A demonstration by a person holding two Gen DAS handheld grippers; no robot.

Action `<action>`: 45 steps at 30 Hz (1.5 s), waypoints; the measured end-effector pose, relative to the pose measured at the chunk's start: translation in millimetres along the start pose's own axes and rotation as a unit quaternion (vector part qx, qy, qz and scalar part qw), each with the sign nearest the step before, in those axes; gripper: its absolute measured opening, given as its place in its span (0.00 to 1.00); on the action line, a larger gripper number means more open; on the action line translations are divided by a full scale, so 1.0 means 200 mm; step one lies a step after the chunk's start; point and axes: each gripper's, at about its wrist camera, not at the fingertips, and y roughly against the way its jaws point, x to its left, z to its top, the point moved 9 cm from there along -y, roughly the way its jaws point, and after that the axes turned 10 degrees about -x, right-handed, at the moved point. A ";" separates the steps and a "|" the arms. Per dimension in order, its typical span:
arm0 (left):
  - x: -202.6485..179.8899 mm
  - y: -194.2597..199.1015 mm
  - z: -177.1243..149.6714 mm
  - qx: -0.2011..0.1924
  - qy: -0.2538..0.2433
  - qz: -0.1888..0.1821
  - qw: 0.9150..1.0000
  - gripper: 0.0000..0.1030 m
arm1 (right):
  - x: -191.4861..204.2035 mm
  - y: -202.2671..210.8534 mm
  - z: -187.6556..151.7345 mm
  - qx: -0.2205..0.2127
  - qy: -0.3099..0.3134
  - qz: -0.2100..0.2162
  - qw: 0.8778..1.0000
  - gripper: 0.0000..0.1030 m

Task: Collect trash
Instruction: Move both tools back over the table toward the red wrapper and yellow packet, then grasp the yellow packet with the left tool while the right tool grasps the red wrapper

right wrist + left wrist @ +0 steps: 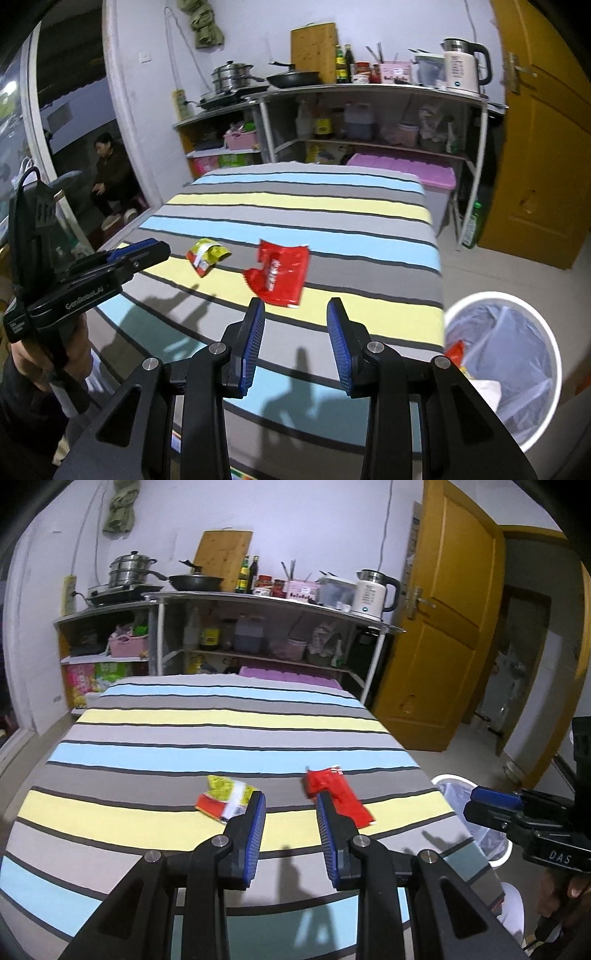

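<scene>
Two wrappers lie on the striped table [221,746]. A red wrapper [341,797] lies right of a smaller yellow-and-red wrapper [225,797]; both show in the right wrist view, the red wrapper [280,273] and the yellow-and-red wrapper [207,255]. My left gripper [291,805] is open and empty, hovering just short of them, between the two. My right gripper [295,310] is open and empty, just short of the red wrapper. A white bin [506,354] with a clear liner and some trash inside stands by the table's right edge; it also shows in the left wrist view [476,823].
Shelves [258,627] with pots, a pan, bottles and a kettle [373,590] stand behind the table. A yellow door [443,627] is open at the right. A purple-lidded box [406,170] sits at the table's far end. A person [109,166] sits at the far left.
</scene>
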 end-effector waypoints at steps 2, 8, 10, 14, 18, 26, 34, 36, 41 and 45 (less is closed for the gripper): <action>0.04 0.00 0.00 0.000 0.003 0.005 1.000 0.27 | 0.03 -0.03 0.00 0.003 0.003 0.006 1.000 0.35; 0.15 -0.02 -0.02 0.005 0.010 0.016 1.000 0.27 | 0.11 -0.15 0.01 0.017 0.013 0.020 1.000 0.35; 0.18 -0.05 -0.02 0.008 0.013 0.019 1.000 0.27 | 0.14 -0.21 0.01 0.023 0.015 0.025 0.999 0.35; 0.25 -0.11 -0.03 0.017 0.018 0.026 0.999 0.35 | 0.16 -0.30 0.00 0.037 0.018 0.031 0.999 0.35; 0.29 -0.17 -0.04 0.027 0.017 0.028 0.999 0.39 | 0.16 -0.40 -0.02 0.050 0.017 0.035 0.998 0.35; 0.31 -0.31 -0.06 0.054 0.015 0.018 0.998 0.41 | 0.14 -0.56 -0.05 0.074 0.012 0.033 0.997 0.35; 0.27 -0.42 -0.08 0.077 0.004 0.014 0.997 0.45 | 0.15 -0.64 -0.08 0.095 0.019 0.032 0.995 0.22; 0.26 -0.45 -0.10 0.089 -0.002 0.015 0.996 0.45 | 0.14 -0.65 -0.09 0.097 0.024 0.028 0.995 0.18; 0.27 -0.49 -0.13 0.114 -0.002 0.032 0.993 0.45 | 0.11 -0.63 -0.09 0.095 0.016 0.026 0.995 0.14; 0.27 -0.50 -0.14 0.120 -0.012 0.041 0.992 0.44 | 0.08 -0.59 -0.10 0.091 0.010 0.022 0.996 0.13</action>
